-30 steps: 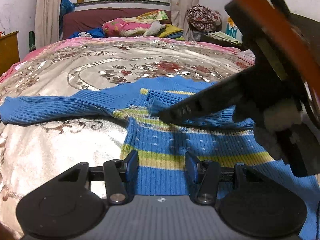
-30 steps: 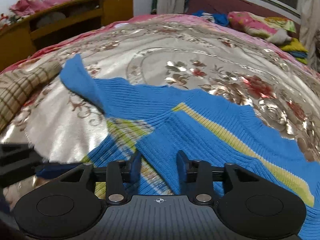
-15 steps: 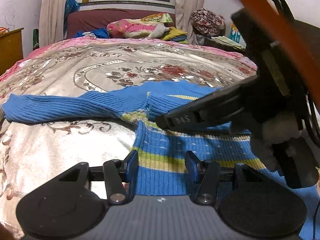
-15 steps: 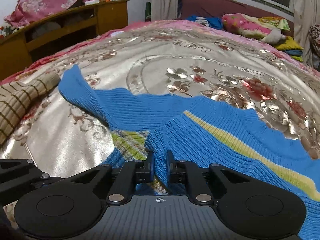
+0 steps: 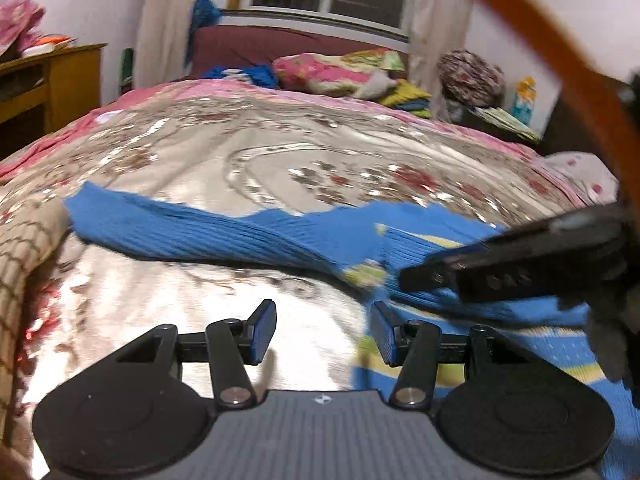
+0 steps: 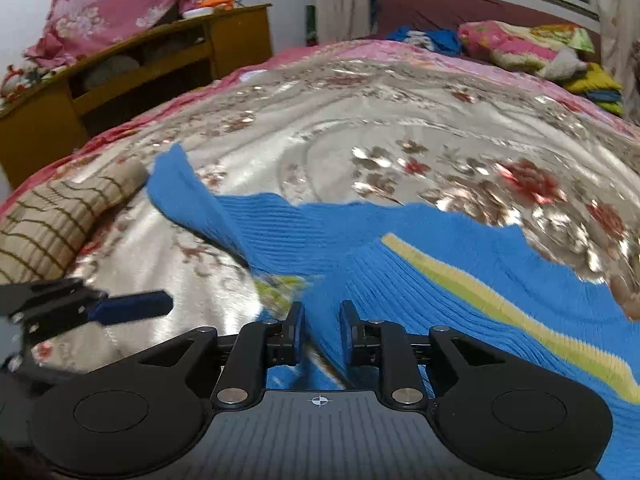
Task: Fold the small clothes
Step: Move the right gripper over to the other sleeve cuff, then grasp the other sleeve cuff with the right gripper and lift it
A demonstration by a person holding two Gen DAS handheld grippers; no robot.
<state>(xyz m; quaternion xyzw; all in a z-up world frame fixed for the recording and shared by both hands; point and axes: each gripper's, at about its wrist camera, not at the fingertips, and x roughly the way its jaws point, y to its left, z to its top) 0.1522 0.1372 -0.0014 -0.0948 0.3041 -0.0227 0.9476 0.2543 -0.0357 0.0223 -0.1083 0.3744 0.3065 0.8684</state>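
On the near edge of the blue striped sweater (image 6: 460,280), my right gripper (image 6: 320,334) pointed down at the knit, a ridge of cloth between its narrow-set jaws; they were opening, and I could not tell whether the pads pressed on it. To the sweater's left, my left gripper (image 5: 323,330) hovered over bare bedspread (image 5: 280,152), half-spread and holding nothing, tilted down. I judged the fold barely begun: the body seemed doubled near the right gripper, yet one sleeve (image 5: 180,228) lay stretched out flat toward a tan checked garment (image 6: 52,224) beyond the sweater's left end. That sleeve remained to bring in, then the body to halve.
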